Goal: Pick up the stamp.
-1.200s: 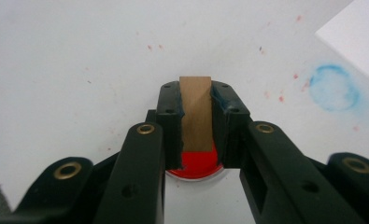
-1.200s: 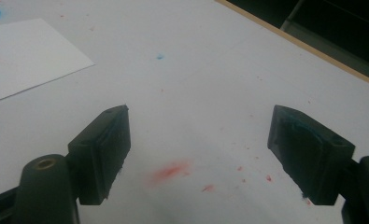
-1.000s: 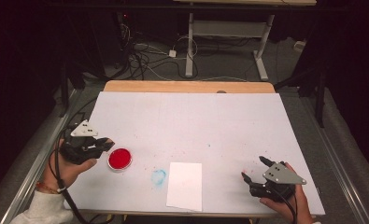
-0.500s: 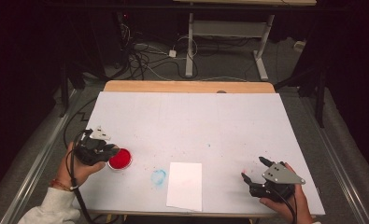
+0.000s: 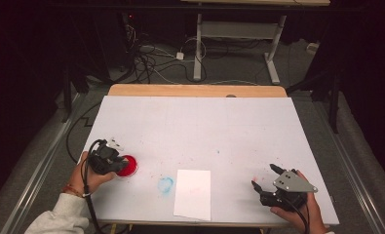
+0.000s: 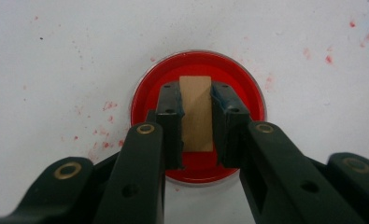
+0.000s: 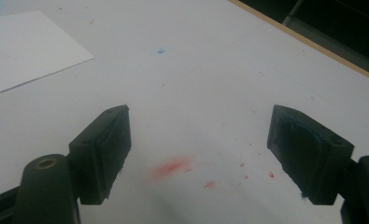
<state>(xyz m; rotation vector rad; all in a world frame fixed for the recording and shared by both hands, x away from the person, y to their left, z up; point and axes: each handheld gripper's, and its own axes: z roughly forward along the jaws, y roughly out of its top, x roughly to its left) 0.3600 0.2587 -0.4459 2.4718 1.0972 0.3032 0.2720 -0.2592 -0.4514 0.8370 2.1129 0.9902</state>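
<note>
While our left gripper [image 6: 196, 119] pinches the wooden block [image 6: 196, 114] over the red paint dish [image 6: 197, 116] near the worktop's left edge, overdipping could splatter paint.

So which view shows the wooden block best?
The left gripper view: the wooden block sits clamped between the left hand-held gripper pads, directly over the red dish. In the high view that hand-held gripper covers the block. The right gripper view faces bare, red-speckled table.

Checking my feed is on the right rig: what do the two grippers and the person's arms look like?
Both grippers, left and right, are black with brass-coloured rivets, dark pads, trailing black cables and a grey three-cornered plate. The left arm wears a white sleeve and a wrist band.
</note>
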